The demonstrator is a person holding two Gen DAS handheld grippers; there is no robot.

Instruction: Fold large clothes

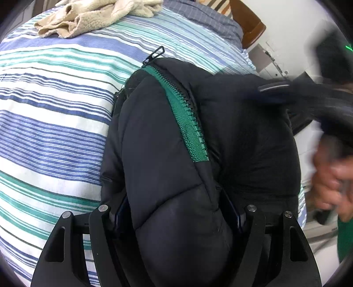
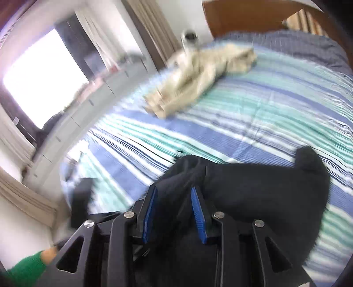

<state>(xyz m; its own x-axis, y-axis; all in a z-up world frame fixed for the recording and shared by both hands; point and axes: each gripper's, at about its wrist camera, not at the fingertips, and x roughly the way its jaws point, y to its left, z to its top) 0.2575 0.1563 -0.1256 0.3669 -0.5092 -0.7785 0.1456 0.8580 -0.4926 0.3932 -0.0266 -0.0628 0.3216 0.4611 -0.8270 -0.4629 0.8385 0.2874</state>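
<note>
A black puffer jacket (image 1: pixel 198 136) with a green zipper (image 1: pixel 187 123) hangs over the striped bed. My left gripper (image 1: pixel 176 212) is shut on a thick fold of the jacket, which fills the space between its fingers. In the right wrist view, my right gripper (image 2: pixel 174 198) is shut on a black part of the same jacket (image 2: pixel 253 187), its blue pads (image 2: pixel 196 207) pressing the cloth from both sides. The jacket trails to the right across the bedsheet. The right wrist view is blurred by motion.
The bed has a blue, teal and white striped sheet (image 1: pixel 55 110). A beige fleece garment (image 1: pixel 92 17) lies crumpled near the head of the bed, also in the right wrist view (image 2: pixel 198 77). A wooden headboard (image 2: pixel 253 17) and a window (image 2: pixel 44 77) lie beyond.
</note>
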